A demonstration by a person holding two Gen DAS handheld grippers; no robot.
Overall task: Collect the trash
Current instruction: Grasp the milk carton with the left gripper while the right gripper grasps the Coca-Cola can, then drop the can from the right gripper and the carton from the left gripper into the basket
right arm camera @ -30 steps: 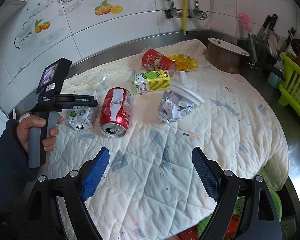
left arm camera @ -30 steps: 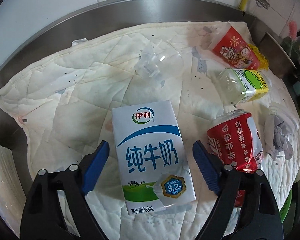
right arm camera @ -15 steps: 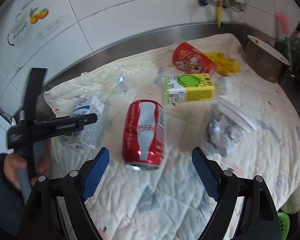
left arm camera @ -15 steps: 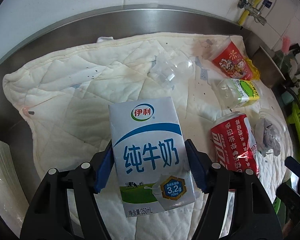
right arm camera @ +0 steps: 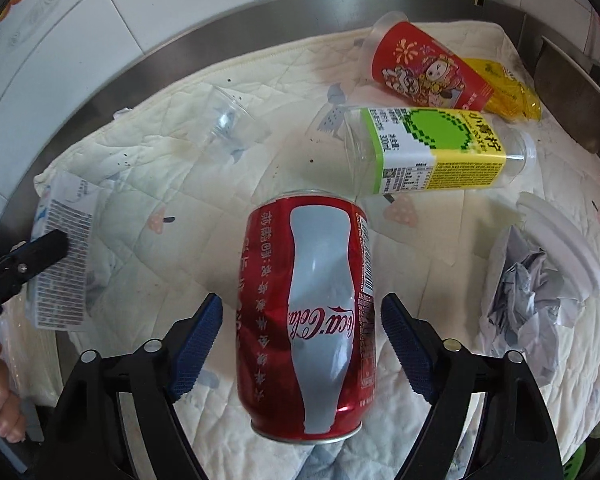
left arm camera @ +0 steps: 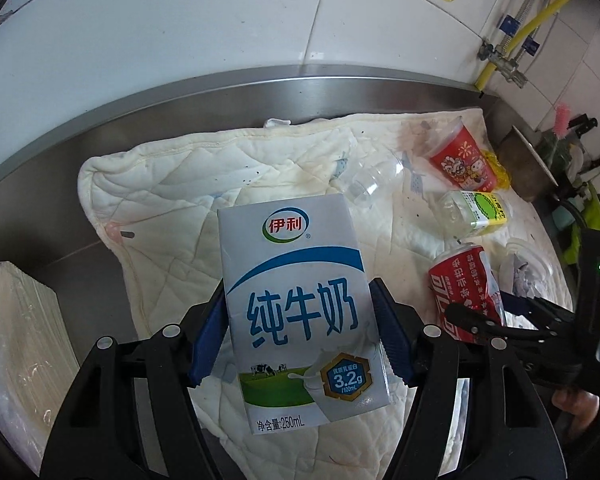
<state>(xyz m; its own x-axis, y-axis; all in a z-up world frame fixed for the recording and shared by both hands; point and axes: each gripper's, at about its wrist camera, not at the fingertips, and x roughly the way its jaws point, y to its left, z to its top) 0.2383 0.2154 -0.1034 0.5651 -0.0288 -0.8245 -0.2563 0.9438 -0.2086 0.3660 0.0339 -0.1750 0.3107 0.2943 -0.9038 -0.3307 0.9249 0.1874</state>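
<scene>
My left gripper [left arm camera: 300, 344] is shut on a white and blue milk carton [left arm camera: 296, 312] and holds it lifted above the quilted cloth [left arm camera: 220, 176]. The carton also shows at the left of the right wrist view [right arm camera: 62, 264]. My right gripper [right arm camera: 300, 344] is open, its blue pads on either side of a dented red cola can [right arm camera: 308, 312] lying on the cloth; small gaps remain on both sides. The can also shows in the left wrist view [left arm camera: 464, 288], with the right gripper's black fingers in front of it.
On the cloth lie a red printed cup [right arm camera: 424, 68], a yellow wrapper [right arm camera: 508, 88], a clear bottle with green-yellow label [right arm camera: 436, 152], a clear plastic cup [right arm camera: 228, 124], crumpled paper [right arm camera: 528, 312] and a white lid [right arm camera: 560, 240]. A steel backsplash [left arm camera: 180, 100] runs behind.
My left gripper has closed on the milk carton and lifted it up and back. My right gripper has moved forward and down until its open fingers straddle the cola can.
</scene>
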